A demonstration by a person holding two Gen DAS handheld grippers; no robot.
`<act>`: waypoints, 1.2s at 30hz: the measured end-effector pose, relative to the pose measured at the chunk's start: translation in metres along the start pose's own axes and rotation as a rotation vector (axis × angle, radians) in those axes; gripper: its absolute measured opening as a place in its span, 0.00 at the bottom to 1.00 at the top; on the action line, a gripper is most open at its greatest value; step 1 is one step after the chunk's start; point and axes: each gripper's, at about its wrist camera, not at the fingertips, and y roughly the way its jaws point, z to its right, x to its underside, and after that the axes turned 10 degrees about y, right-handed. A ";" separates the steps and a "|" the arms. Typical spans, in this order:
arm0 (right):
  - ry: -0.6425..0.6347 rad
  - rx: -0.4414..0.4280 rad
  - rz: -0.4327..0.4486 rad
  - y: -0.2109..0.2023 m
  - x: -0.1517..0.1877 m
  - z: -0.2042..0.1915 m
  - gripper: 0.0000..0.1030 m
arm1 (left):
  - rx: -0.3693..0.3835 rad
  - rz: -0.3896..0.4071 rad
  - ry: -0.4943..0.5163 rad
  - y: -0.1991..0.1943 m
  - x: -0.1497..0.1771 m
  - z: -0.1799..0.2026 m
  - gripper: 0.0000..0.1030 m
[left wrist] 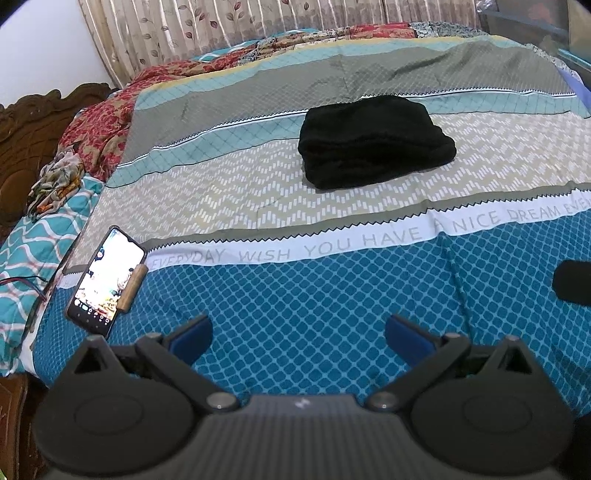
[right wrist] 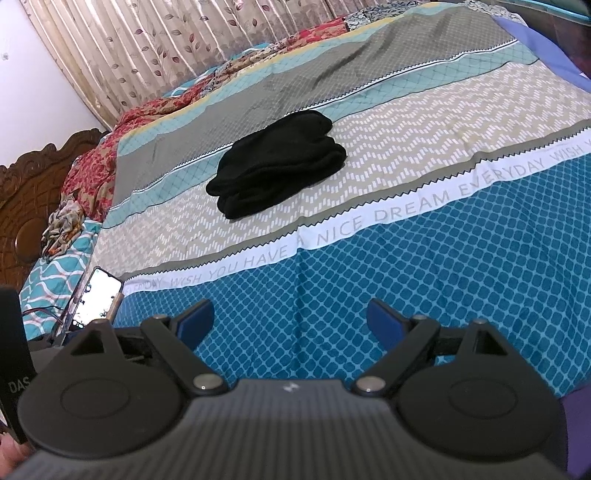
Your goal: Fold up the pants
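Two grippers hang over the near edge of the bed, and both are spread wide with nothing between their blue pads. The left gripper (left wrist: 298, 339) sits low at six o'clock in its own view, above the teal diamond band of the bedsheet (left wrist: 295, 295). The right gripper (right wrist: 291, 325) does the same in its view, fingers apart, over that same teal band.

And there are the black pants (left wrist: 373, 142), folded into a thick, compact bundle in the middle of the bed, well apart from both grippers. From the left wrist they sit at about one o'clock; from the right wrist the pants (right wrist: 277, 166) land near twelve o'clock, layers stacked and edges rounded. They rest across the beige zigzag stripe and touch the pale teal stripe beyond it.

Between the bundle and the grippers runs a white strip printed "WISH YOU HAVE A NICE DREAM EVERYDAY".

Over at nine o'clock in the left view lies a smartphone (left wrist: 105, 280), screen lit, with a small wooden block (left wrist: 132, 288) against its right edge. The same phone (right wrist: 96, 299) peeks in at eight o'clock on the right view. A crumpled red floral blanket (left wrist: 99, 129) bunches at ten o'clock, leaf-print curtains (left wrist: 221, 26) hang behind, and a carved wooden headboard (left wrist: 22, 140) stands far left.
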 end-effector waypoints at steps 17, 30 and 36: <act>0.023 -0.013 -0.001 -0.002 -0.003 0.011 0.89 | 0.017 -0.026 0.049 0.002 -0.001 0.015 1.00; 0.023 -0.013 -0.008 0.000 -0.003 0.012 0.89 | 0.032 -0.040 0.060 0.005 0.001 0.017 1.00; 0.024 -0.012 -0.008 0.000 -0.003 0.012 0.89 | 0.039 -0.046 0.061 0.007 0.001 0.018 1.00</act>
